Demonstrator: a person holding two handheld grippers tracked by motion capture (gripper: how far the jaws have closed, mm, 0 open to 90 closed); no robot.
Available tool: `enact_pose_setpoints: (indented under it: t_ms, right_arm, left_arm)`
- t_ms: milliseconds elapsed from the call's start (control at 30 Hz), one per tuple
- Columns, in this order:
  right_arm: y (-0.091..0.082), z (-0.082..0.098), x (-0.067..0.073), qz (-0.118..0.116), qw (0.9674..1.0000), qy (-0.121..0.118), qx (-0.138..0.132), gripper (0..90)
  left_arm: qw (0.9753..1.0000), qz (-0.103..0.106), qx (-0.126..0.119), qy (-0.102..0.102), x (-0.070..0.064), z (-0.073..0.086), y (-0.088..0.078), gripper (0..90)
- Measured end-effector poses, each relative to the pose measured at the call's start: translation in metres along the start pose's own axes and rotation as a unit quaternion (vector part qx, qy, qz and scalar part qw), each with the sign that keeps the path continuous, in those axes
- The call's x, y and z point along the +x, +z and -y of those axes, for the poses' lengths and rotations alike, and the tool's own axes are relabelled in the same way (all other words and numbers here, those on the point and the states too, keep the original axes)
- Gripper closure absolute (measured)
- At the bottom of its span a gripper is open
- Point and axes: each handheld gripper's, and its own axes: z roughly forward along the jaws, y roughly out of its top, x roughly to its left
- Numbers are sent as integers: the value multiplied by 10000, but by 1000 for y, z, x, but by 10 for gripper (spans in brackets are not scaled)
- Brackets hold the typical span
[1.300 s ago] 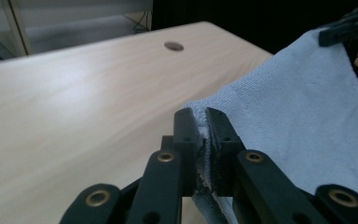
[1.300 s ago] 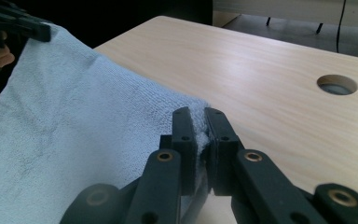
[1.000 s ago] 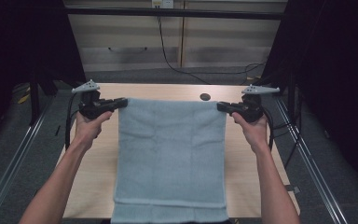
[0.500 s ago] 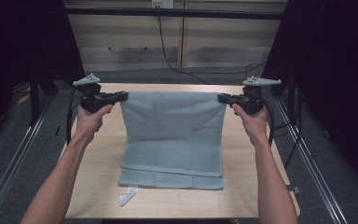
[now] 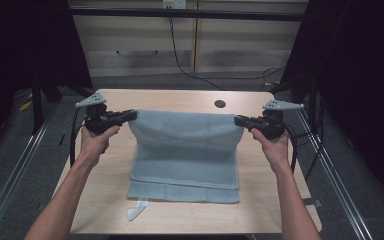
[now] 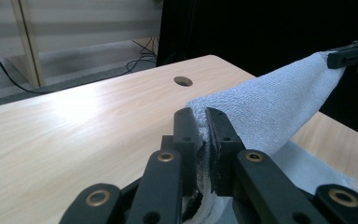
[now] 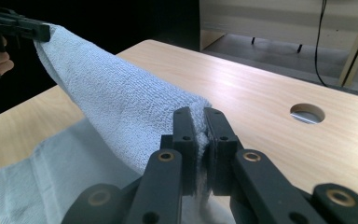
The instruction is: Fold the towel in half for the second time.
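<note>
Each tool, left tool [image 5: 130, 116] and right tool [image 5: 240, 120], was black, with two flat jaws on linked arms fitted with brass-ringed pivots. A grey three-cornered plate topped each body, and a black cable trailed behind. Both forearms were bare, without sleeves.

The towel [image 5: 185, 152] is draping over and hiding the middle of the counter [image 5: 180, 100], and its pinched corners are disappearing between the jaws of the left claw [image 6: 200, 126] and the right claw [image 7: 199, 123], so the cloth inside each grip is not showing. In the left gripper view the picture's right edge is cutting off the far right claw and most of the hand behind it, while the right gripper view's left edge is cropping the far left claw. The small white tag [image 5: 136, 211] lying near the towel's near-left corner is staying too small to read.
</note>
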Motion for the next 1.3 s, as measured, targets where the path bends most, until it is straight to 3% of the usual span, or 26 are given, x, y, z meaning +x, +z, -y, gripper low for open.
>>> enact_pose_setpoints:
  t_ms: [133,300,800,867,933,1100,1300]
  right_arm:
    - [-5,10,6,-115,9999,-18,-6,844]
    - [-12,23,15,-198,9998,-66,66,843]
    - [-40,72,42,-476,9987,-100,163,842]
    - [-43,77,47,-531,9984,-65,173,841]
    - [-42,85,54,-528,9980,-165,317,840]
    - [-39,110,64,-631,9960,-118,619,840]
    - [-39,129,72,-667,9939,-67,879,831]
  left_arm:
    - [9999,78,2,79,-6,11,-7,837]
    - [9998,179,-7,35,-14,25,-14,837]
    - [9987,417,118,275,-47,57,-43,837]
    - [9986,405,187,293,-50,65,-46,837]
    - [9984,388,307,270,-51,76,-47,837]
    - [9976,428,514,178,-52,99,-50,836]
    - [9949,466,841,304,-58,118,-55,834]
